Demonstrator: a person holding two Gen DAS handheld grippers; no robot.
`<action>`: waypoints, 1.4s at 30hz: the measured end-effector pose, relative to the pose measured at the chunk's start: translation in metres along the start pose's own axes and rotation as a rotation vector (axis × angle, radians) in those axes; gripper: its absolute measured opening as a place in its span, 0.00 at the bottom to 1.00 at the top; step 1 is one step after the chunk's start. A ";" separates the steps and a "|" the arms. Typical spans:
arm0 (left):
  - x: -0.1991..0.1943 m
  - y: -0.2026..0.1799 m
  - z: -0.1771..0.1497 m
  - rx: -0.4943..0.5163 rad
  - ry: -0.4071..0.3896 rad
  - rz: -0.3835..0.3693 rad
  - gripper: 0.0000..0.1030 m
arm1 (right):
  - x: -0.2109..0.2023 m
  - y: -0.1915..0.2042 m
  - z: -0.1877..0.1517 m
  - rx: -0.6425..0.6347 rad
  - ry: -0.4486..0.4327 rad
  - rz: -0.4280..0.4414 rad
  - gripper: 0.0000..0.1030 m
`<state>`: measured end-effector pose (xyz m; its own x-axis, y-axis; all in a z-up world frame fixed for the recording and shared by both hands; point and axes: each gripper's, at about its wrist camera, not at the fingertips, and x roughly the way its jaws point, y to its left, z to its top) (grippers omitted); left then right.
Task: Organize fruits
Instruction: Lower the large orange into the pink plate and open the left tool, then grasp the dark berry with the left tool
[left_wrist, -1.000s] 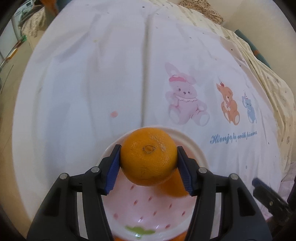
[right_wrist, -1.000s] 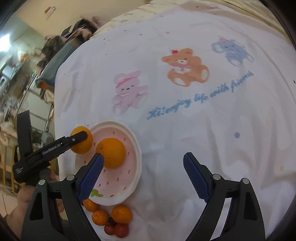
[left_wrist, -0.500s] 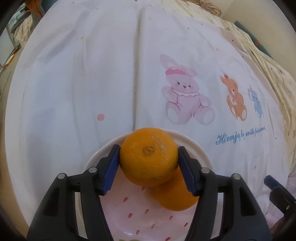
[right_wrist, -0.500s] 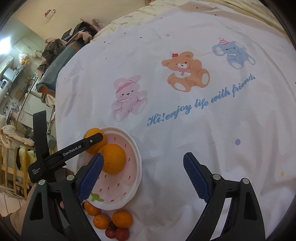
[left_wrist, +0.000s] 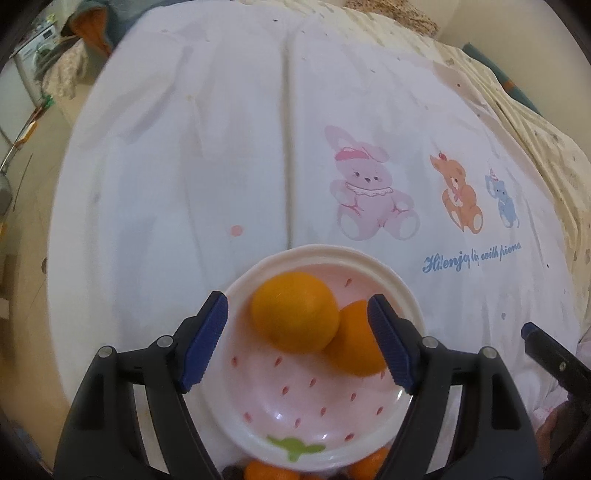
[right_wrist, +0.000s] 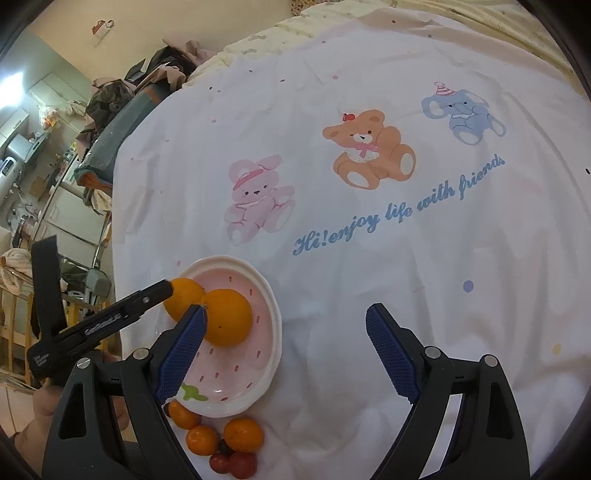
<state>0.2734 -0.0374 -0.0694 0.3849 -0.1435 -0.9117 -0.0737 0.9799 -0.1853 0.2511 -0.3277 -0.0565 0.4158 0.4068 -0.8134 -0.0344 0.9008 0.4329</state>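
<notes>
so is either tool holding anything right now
No, nothing is held. The left tool has just been opening, and its pads stand clear of the orange now resting in the plate. The right tool is open and empty.

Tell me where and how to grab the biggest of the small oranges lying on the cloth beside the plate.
Probably grip the small orange across its round middle, coming straight down from above. It sits on the cloth just off the plate rim, with another orange and tomatoes crowding its left and near sides, so set the fingers plate side and far side.
</notes>
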 end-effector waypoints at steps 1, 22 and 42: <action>-0.004 0.003 -0.002 -0.007 0.000 0.002 0.73 | -0.001 0.001 0.000 -0.005 -0.003 0.000 0.88; -0.078 0.049 -0.100 -0.081 -0.006 0.034 0.73 | -0.016 0.018 -0.057 -0.061 0.039 -0.011 0.88; -0.022 0.071 -0.123 -0.227 0.187 0.012 0.29 | -0.008 0.031 -0.107 -0.064 0.101 -0.018 0.88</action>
<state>0.1466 0.0180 -0.1077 0.2078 -0.1762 -0.9622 -0.2889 0.9287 -0.2325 0.1497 -0.2866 -0.0775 0.3238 0.4003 -0.8573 -0.0867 0.9148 0.3944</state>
